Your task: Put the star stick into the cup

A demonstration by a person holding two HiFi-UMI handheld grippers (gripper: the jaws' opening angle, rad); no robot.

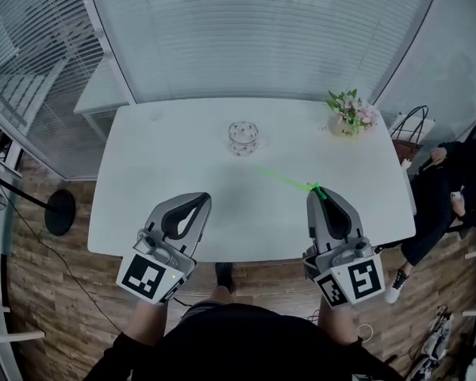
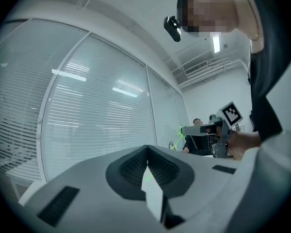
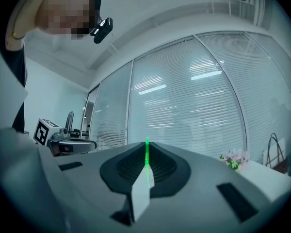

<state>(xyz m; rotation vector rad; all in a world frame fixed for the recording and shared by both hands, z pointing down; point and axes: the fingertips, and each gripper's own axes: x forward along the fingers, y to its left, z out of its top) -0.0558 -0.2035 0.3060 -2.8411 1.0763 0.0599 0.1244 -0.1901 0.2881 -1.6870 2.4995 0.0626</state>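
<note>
Head view looks steeply down at the table [image 1: 182,153]; the level left gripper view catches the right tool [image 2: 185,129].

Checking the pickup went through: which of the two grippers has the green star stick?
The right gripper: its jaws are shut on the green star stick, which juts toward the cup. The left gripper is shut with nothing in it.

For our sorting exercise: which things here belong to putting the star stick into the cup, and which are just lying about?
Job: star stick, cup, right claw gripping the stick.
Lying about: flowers, bag, left claw, shut and empty.
</note>
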